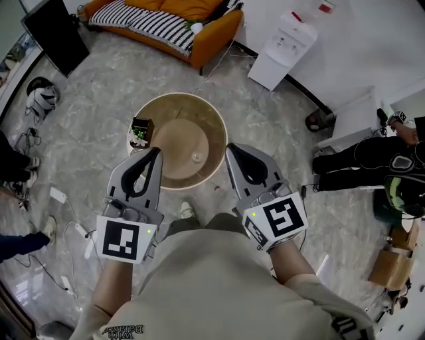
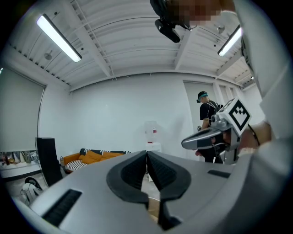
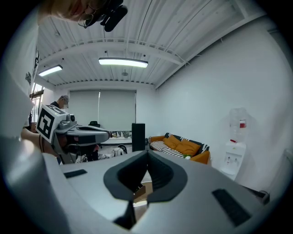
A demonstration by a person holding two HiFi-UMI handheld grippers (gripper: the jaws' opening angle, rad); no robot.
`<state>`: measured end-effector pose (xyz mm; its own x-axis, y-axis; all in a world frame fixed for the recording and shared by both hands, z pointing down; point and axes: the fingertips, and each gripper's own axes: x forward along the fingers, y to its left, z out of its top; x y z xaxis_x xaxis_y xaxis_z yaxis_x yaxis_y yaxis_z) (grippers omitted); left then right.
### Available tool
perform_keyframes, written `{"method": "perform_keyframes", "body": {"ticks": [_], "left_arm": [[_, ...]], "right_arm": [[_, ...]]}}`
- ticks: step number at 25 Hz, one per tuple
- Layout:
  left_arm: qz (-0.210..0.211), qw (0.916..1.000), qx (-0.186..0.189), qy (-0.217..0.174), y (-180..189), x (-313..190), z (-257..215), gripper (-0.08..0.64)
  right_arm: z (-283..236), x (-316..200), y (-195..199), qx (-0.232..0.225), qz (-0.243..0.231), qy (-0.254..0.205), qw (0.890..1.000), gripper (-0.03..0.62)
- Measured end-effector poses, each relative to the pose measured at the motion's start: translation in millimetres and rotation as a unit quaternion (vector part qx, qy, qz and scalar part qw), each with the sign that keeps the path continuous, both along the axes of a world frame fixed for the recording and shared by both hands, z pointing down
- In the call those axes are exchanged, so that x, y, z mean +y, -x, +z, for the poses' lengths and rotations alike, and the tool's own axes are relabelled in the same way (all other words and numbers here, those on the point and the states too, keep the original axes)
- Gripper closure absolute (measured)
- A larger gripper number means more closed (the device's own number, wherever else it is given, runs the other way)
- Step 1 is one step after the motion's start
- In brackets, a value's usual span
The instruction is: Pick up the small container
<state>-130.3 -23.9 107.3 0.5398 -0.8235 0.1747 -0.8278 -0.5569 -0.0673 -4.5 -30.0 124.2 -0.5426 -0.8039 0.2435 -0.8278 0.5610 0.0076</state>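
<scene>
A small, pale container (image 1: pixel 197 157) stands on the round wooden table (image 1: pixel 214 126), right of its middle. A little potted plant (image 1: pixel 140 131) sits at the table's left rim. My left gripper (image 1: pixel 156 151) is raised over the table's near left edge, shut with nothing between its jaws. My right gripper (image 1: pixel 230 149) is raised over the near right edge, also shut and empty. Both are well above and apart from the container. In the left gripper view the shut jaws (image 2: pixel 146 153) point level across the room, with the right gripper (image 2: pixel 215 135) beside them. The right gripper view shows its own shut jaws (image 3: pixel 147 153).
An orange sofa (image 1: pixel 166 20) with a striped blanket stands at the back, a white water dispenser (image 1: pixel 284 46) to its right and a black panel (image 1: pixel 56 36) at the far left. A person (image 1: pixel 372 159) in black is at the right. Cables lie on the floor at the left; cardboard boxes (image 1: pixel 392 259) stand at the right.
</scene>
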Motion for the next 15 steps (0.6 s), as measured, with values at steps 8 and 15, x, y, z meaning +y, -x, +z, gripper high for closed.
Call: {"method": "perform_keyframes", "body": {"ticks": [8, 15], "left_arm": [[-0.022, 0.9996, -0.011, 0.014, -2.6, -22.4, 10.9, 0.554], [-0.007, 0.9995, -0.008, 0.031, -17.9, -49.5, 38.7, 0.554]], "right_arm": [[15.2, -27.0, -13.8, 0.005, -0.012, 0.01, 1.0, 0.597], [43.8, -60.7, -13.9, 0.004, -0.026, 0.014, 1.0, 0.595]]}}
